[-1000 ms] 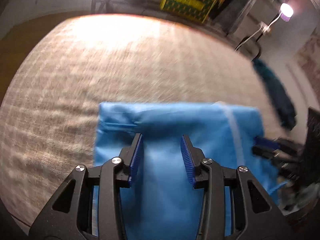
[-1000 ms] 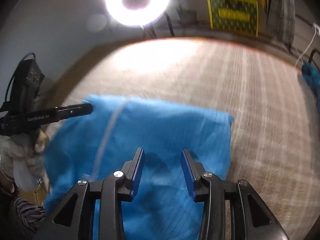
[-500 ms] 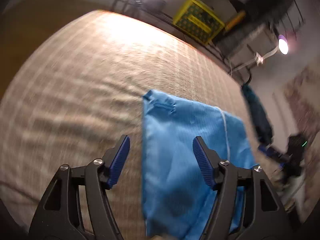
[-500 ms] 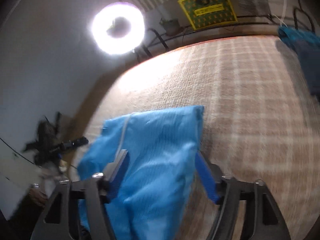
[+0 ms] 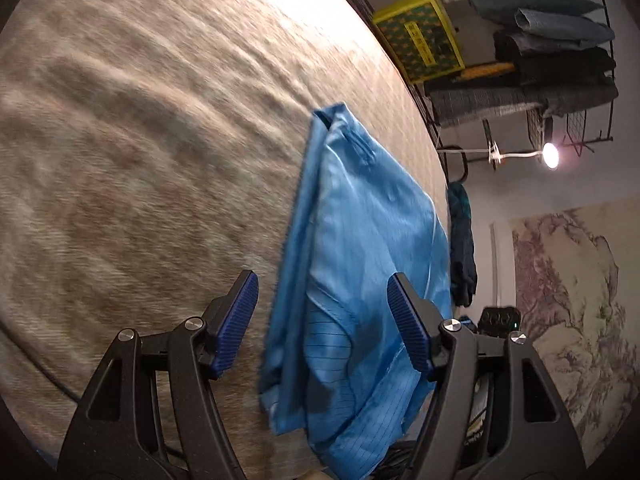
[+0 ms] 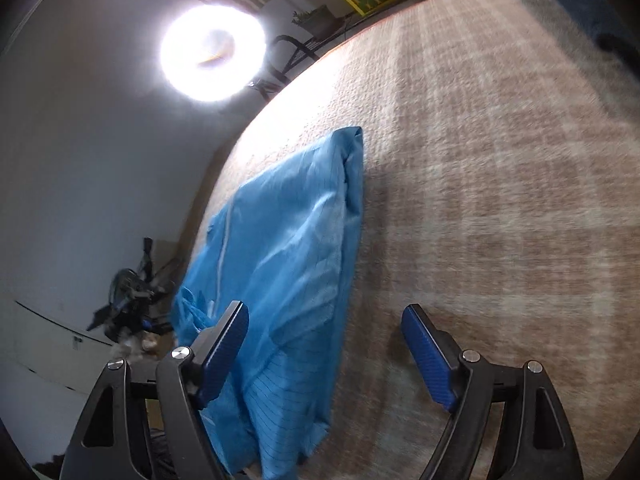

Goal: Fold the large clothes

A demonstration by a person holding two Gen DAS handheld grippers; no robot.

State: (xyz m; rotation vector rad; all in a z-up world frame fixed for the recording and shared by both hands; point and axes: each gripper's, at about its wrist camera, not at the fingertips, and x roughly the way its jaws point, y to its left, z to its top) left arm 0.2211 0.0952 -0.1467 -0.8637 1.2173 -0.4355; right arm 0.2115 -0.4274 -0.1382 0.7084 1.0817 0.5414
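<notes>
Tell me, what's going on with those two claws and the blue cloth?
Left gripper and right gripper open, jaws just widened, nothing pinched. Blue garment folded, flat on the plaid cover. Nothing in the way.

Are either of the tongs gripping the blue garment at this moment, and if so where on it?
Nothing is held. Both the left tongs and right tongs have just been opening, pads clear of the blue garment.

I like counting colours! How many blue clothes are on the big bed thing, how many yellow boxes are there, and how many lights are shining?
Light blue garment on the beige cover: 1
Dark blue-green garment at the cover's edge: 1
Yellow crate: 1
Ring light: 1
Small lamp: 1
Total: 5
</notes>
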